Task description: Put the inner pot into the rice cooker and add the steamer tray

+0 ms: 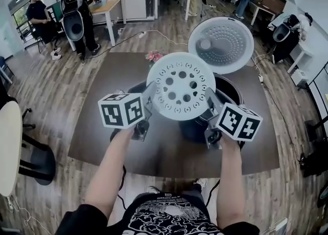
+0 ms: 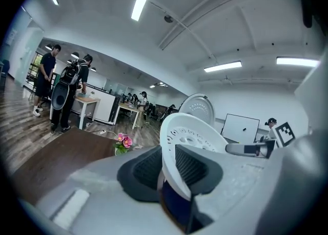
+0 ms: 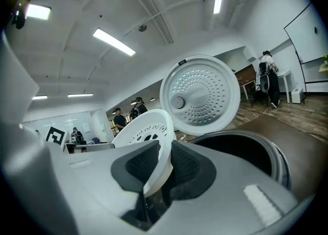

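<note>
The white perforated steamer tray (image 1: 181, 86) hangs in the air, tilted, just left of and above the dark rice cooker (image 1: 229, 89). My left gripper (image 1: 150, 97) is shut on its left rim and my right gripper (image 1: 211, 101) on its right rim. In the left gripper view the tray's edge (image 2: 190, 135) stands pinched between the left gripper's (image 2: 166, 170) black pads. The right gripper view shows the right gripper (image 3: 159, 170) clamping the tray (image 3: 148, 132) the same way. The cooker's lid (image 1: 221, 44) stands open, and a grey rim (image 3: 266, 152) rings the dark opening.
The cooker stands on a dark brown table (image 1: 107, 82) with a small pot of pink flowers (image 1: 154, 56) behind the tray. A power cord (image 1: 154, 34) runs across the wooden floor beyond. People stand by desks (image 1: 110, 8) far back.
</note>
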Tool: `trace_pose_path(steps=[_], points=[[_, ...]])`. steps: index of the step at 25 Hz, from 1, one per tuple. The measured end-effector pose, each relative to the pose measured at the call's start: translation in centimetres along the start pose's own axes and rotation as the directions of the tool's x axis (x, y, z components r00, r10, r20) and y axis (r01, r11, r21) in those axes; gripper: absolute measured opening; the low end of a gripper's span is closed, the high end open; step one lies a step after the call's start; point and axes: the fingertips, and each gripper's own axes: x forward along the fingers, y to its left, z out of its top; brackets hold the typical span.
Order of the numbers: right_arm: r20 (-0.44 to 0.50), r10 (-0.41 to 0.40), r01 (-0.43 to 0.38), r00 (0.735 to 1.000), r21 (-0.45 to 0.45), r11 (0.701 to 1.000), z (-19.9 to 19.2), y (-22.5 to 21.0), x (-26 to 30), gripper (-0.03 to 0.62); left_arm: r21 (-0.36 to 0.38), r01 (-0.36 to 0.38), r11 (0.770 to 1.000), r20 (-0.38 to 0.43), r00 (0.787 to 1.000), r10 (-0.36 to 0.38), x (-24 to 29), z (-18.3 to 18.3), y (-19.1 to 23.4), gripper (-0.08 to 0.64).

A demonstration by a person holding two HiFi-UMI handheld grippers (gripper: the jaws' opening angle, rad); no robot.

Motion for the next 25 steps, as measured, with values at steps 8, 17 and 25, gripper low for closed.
trace_pose_path(steps=[8,17,25], points=[[0.023,-0.097,0.096,0.995,0.023,0.995,1.2,-2.6,-1.5,0.072,0.031,0.089,0.996,-0.048,0.995,-0.088,2.9,0.5,-2.4,0.092],[-0.001,-0.174,0.174,0.985,0.037,0.984,1.3,-5.8,-1.9,0.075,0.027,0.145,0.989,-0.105,0.984,-0.142,6.5,-0.3,-3.9,0.092],[-0.039,-0.184,0.186,0.982,0.039,0.982,-0.6,-6.8,-1.8,0.077,0.028,0.139,0.990,-0.133,0.982,-0.134,7.0,-2.3,-3.6,0.094]])
